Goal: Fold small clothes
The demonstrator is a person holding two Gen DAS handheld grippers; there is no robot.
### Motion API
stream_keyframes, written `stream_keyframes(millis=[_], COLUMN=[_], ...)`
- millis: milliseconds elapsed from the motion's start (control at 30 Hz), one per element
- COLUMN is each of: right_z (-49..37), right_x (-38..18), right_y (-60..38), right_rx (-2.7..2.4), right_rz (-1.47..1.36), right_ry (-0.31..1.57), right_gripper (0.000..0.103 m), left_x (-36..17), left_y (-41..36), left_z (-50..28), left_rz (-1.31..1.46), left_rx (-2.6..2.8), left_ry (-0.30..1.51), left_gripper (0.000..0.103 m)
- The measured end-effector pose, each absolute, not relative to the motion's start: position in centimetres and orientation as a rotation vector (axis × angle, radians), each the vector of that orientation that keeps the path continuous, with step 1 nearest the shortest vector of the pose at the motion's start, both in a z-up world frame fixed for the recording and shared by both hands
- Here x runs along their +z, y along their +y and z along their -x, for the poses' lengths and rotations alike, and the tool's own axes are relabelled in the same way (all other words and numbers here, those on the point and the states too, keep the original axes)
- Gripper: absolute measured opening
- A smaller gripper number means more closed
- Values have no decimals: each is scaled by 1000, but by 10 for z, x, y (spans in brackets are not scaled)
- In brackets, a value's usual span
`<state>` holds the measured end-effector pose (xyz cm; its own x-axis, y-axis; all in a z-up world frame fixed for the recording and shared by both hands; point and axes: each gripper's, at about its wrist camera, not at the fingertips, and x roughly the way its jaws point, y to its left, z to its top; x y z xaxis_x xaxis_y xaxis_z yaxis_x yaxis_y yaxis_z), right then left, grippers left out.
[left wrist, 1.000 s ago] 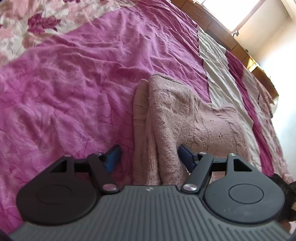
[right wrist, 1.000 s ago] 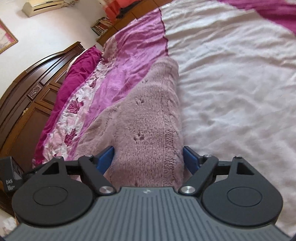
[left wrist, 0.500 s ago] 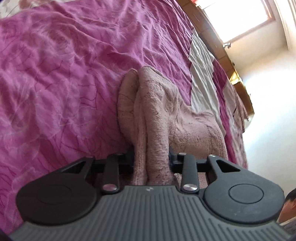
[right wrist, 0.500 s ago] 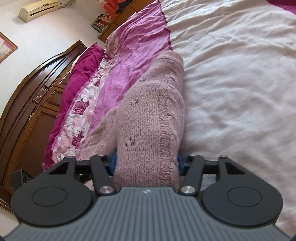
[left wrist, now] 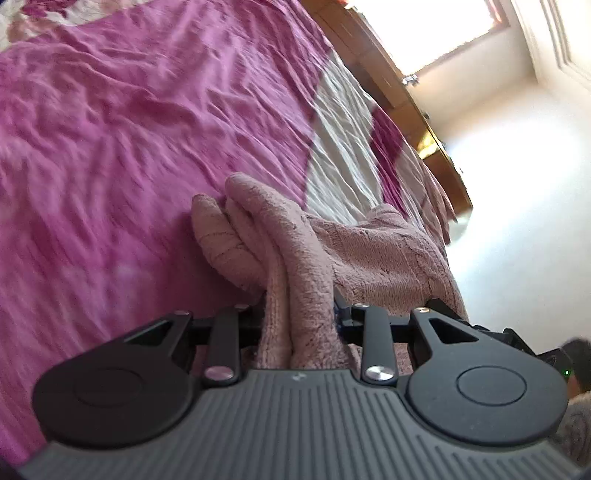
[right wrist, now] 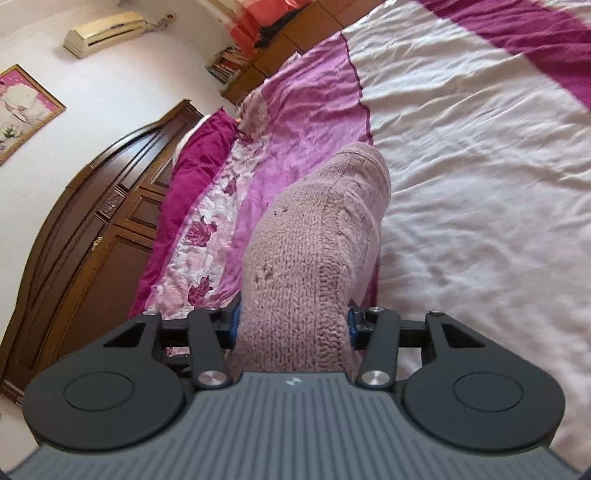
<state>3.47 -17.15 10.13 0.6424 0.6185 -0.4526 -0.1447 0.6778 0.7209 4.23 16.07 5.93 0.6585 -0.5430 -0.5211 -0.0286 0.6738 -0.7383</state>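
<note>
A dusty pink knitted garment [left wrist: 295, 258] lies partly on the bed and is lifted at both ends. My left gripper [left wrist: 299, 317] is shut on a bunched edge of it, with folds hanging forward over the magenta bedspread. My right gripper [right wrist: 293, 325] is shut on the other end of the knit [right wrist: 314, 251], which rises from the bed as a thick fold. The fingertips of both grippers are hidden in the cloth.
The bed has a magenta cover [left wrist: 129, 129] with a white panel [right wrist: 480, 166] and a floral strip [right wrist: 199, 251]. A dark wooden headboard [right wrist: 85, 240] stands at the left of the right wrist view. A bright window [left wrist: 443, 33] and a wooden bed rail [left wrist: 406, 96] lie beyond.
Both grippers went from open around the knit to shut on it, then lifted it off the bed. The left end has moved up and to the right.
</note>
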Motion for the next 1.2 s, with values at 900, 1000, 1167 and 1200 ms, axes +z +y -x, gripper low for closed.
stream_keyframes(millis=[900, 1000, 1167, 1200], right_z=[76, 86, 114, 119], right_x=[34, 44, 58, 61], right_y=[-259, -258, -254, -254], right_rx=[266, 255, 237, 236], right_rz=[-697, -671, -575, -552], right_ry=[846, 837, 803, 798], right_gripper=[72, 74, 76, 77], left_x=[45, 53, 68, 70], left_y=[85, 84, 74, 72], left_z=[25, 36, 56, 60], left_rz=[365, 328, 236, 218], left_rx=[-184, -160, -134, -129], left_ry=[886, 875, 864, 866], left_gripper=[63, 65, 72, 73])
